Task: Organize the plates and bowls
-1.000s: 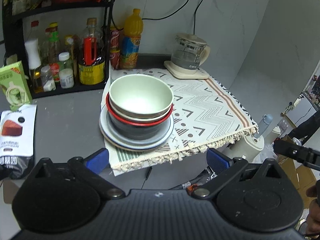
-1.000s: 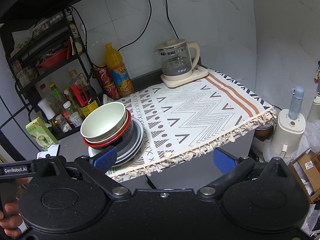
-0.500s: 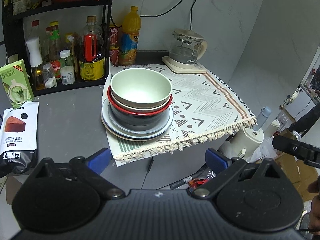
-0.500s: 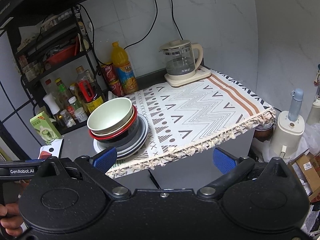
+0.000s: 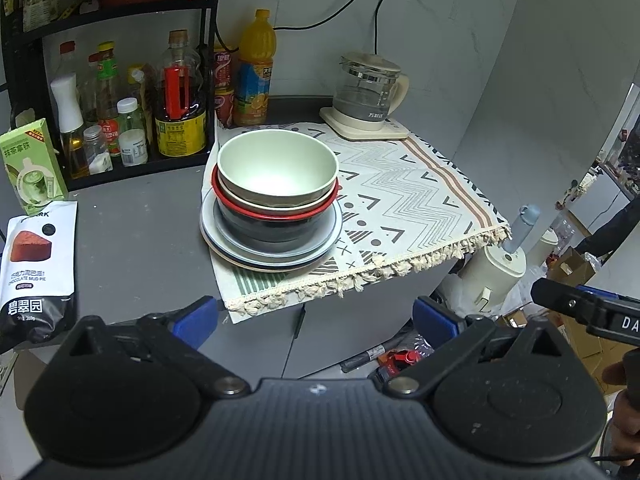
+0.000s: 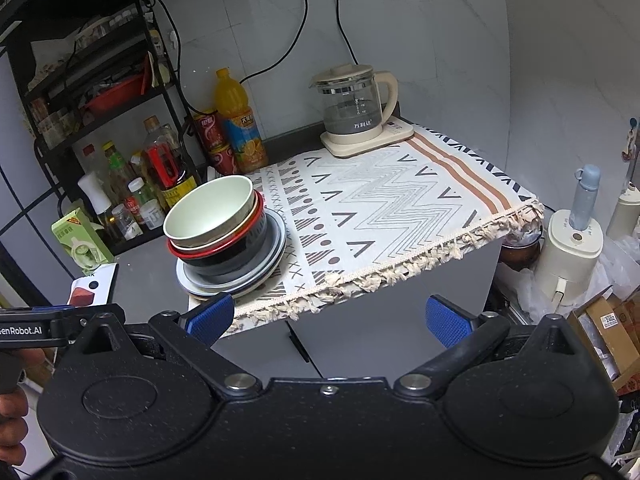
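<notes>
two views, one stack. landmark throughout: the kettle (image 5: 370, 92).

left wrist view: bowls and plates sit as a single pile (image 5: 272, 208) on the patterned cloth (image 5: 400, 200), well left of the kettle and nearer the camera. pale green bowl (image 5: 276, 170) on top, nested in a cream one, then a red-rimmed dark bowl (image 5: 276, 220), then flat plates (image 5: 224, 240) at the bottom. widest at the base, smallest on top, likely why the pile stands level. the plates overhang the cloth's left border onto bare grey counter (image 5: 136, 220). bottles (image 5: 180, 96) on the rack stand close behind the pile, left of the kettle. left gripper (image 5: 316, 320) hangs off the counter's front edge, blue pads (image 5: 196, 318) spread wide, nothing between them.

right wrist view: same pile (image 6: 228, 240), left of the kettle (image 6: 354, 114) and forward of it. the cloth between pile and kettle is bare, and so is the stretch out to the fringe (image 6: 400, 272) in front of the kettle: the only open room for setting things down. the fringe hangs over the counter's front edge, so anything set there risks dragging it. right gripper (image 6: 328, 318) also held low before the edge, fingers apart, holding nothing.

judgement: a tidy pile fits either dishes already gathered or a stack waiting to be sorted apart; these views do not settle which.
</notes>
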